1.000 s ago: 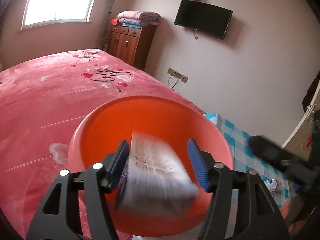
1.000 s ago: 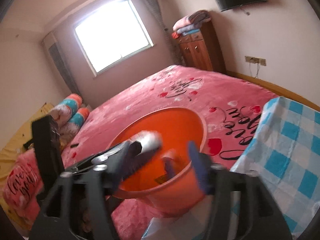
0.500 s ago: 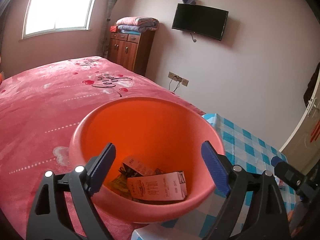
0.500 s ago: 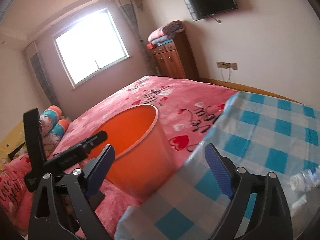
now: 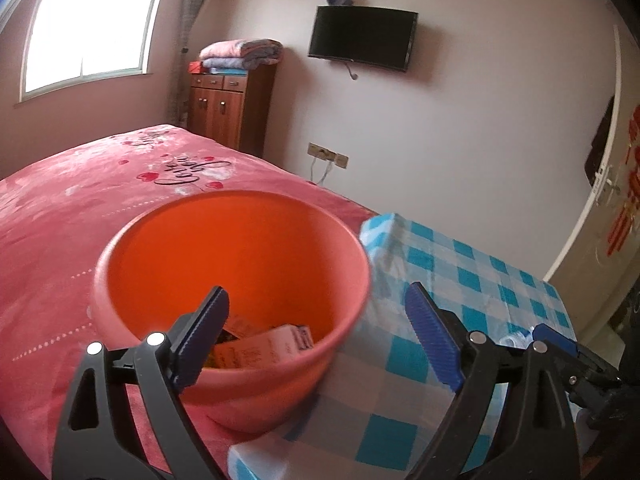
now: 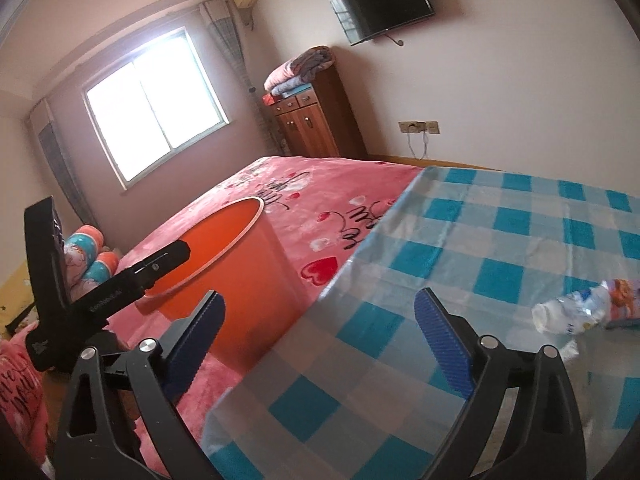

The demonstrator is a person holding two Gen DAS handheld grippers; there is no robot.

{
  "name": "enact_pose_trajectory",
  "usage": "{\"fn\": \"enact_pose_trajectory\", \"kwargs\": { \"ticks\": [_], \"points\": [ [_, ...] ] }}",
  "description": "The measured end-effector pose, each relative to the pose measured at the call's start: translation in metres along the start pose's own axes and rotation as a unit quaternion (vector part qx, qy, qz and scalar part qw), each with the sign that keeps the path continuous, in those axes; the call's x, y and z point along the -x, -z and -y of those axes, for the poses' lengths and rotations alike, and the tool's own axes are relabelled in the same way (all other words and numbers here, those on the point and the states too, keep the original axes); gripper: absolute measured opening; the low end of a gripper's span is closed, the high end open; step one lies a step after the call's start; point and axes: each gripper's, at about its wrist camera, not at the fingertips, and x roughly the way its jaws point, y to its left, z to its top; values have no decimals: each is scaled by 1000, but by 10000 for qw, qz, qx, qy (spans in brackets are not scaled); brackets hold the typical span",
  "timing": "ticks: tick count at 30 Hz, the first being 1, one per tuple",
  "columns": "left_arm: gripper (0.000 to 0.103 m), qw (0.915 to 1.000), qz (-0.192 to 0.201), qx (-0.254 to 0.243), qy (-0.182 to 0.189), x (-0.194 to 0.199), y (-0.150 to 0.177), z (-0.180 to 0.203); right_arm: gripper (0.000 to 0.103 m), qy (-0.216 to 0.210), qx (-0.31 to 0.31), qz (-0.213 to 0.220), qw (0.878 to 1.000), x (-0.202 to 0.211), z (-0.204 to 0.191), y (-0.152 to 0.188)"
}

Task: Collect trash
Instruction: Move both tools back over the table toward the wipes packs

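An orange bin [image 5: 240, 264] stands on the red bed beside the checked table; it also shows in the right wrist view [image 6: 232, 264]. Inside it lie a white carton [image 5: 272, 346] and other scraps. My left gripper [image 5: 316, 340] is open and empty, just above the bin's near rim. My right gripper [image 6: 318, 344] is open and empty over the table's near corner. A crushed plastic bottle [image 6: 580, 312] lies on the table to its right.
The blue-and-white checked table [image 6: 500, 240] abuts the red bed [image 5: 60, 220]. A wooden cabinet [image 5: 230, 110] with folded blankets stands at the far wall, a TV [image 5: 362, 38] hangs beside it. The left gripper's body [image 6: 100, 296] shows left of the bin.
My left gripper opened and dropped the white carton into the bin, then drew back. My right gripper opened too and swung right, from over the bin to over the table.
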Motion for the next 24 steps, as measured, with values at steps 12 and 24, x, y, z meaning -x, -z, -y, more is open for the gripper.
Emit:
{"fn": "enact_pose_trajectory", "kwargs": {
  "ticks": [12, 24],
  "points": [
    [90, 9990, -103, -315, 293, 3, 11, 36, 94, 335, 162, 202, 9991, 29, 14, 13],
    [90, 9957, -315, -646, 582, 3, 31, 68, 94, 666, 219, 296, 9971, 49, 33, 27]
  ]
}}
